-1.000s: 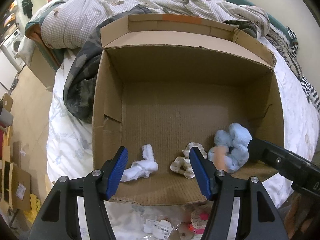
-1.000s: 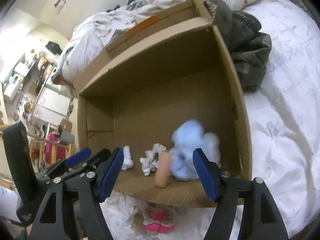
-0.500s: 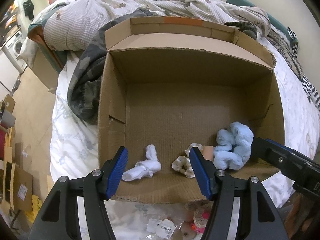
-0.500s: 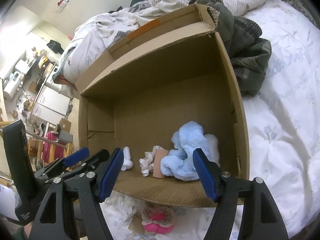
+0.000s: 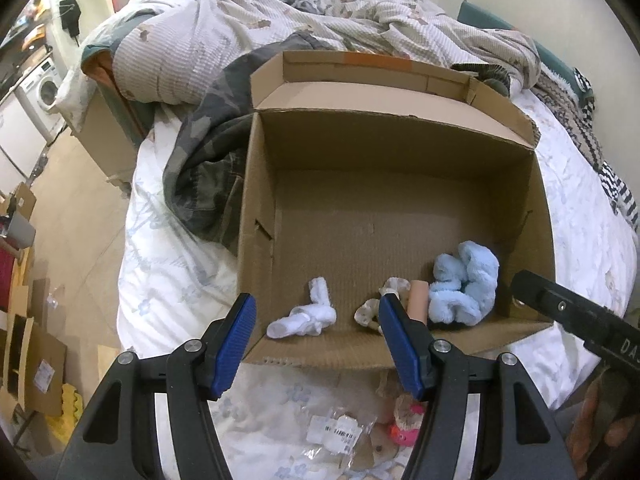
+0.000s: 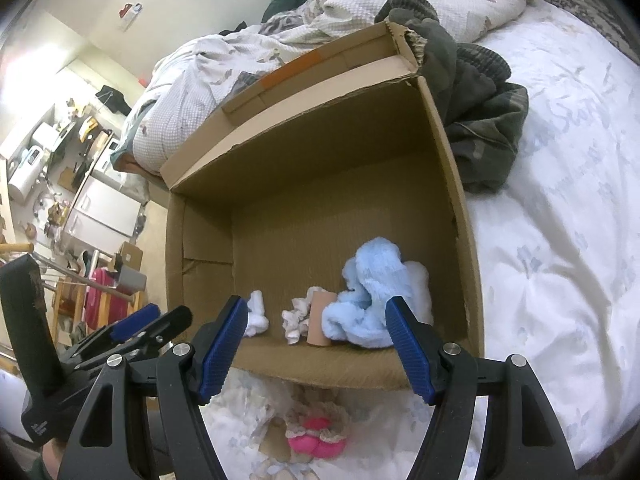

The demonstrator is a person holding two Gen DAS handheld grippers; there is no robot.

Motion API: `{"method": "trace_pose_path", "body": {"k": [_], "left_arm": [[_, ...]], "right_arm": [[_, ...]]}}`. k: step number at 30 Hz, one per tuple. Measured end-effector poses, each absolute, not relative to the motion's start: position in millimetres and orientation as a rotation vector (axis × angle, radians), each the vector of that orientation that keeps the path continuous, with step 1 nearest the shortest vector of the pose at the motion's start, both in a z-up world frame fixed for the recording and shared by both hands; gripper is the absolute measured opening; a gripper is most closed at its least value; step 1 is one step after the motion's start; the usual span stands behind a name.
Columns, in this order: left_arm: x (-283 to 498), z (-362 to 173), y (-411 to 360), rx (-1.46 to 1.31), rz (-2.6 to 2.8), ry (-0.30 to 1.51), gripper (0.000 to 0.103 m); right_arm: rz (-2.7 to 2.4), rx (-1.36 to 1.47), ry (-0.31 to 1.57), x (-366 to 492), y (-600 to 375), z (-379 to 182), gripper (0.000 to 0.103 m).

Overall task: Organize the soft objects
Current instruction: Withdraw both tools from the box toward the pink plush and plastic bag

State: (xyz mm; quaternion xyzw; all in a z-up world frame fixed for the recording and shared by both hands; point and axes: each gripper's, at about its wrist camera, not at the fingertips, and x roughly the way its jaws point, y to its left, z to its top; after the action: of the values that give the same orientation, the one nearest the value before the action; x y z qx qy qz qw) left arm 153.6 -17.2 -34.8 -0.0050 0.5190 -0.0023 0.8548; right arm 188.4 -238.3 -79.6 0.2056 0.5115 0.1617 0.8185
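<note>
Left wrist view, going left to right: the cardboard box (image 5: pixel 256 208) sits on the bed (image 5: pixel 160 272) with a white sock (image 5: pixel 304 314), a cream sock (image 5: pixel 370 308), a pinkish tube (image 5: pixel 418 300) and a fluffy blue toy (image 5: pixel 464 284) along its near wall. Left gripper (image 5: pixel 316 344) and right gripper (image 6: pixel 316 348) both hang over that edge, jaws apart, holding nothing.
</note>
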Motion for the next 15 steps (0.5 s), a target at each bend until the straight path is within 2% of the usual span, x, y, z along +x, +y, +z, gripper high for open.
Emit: {"method": "trace_pose_path", "body": {"k": [15], "left_arm": [[118.0,-43.3,2.8,-0.021,0.02,1.128,0.061]], "right_arm": [[0.323,0.443,1.1,157.9,-248.0,-78.5,0.076]]}}
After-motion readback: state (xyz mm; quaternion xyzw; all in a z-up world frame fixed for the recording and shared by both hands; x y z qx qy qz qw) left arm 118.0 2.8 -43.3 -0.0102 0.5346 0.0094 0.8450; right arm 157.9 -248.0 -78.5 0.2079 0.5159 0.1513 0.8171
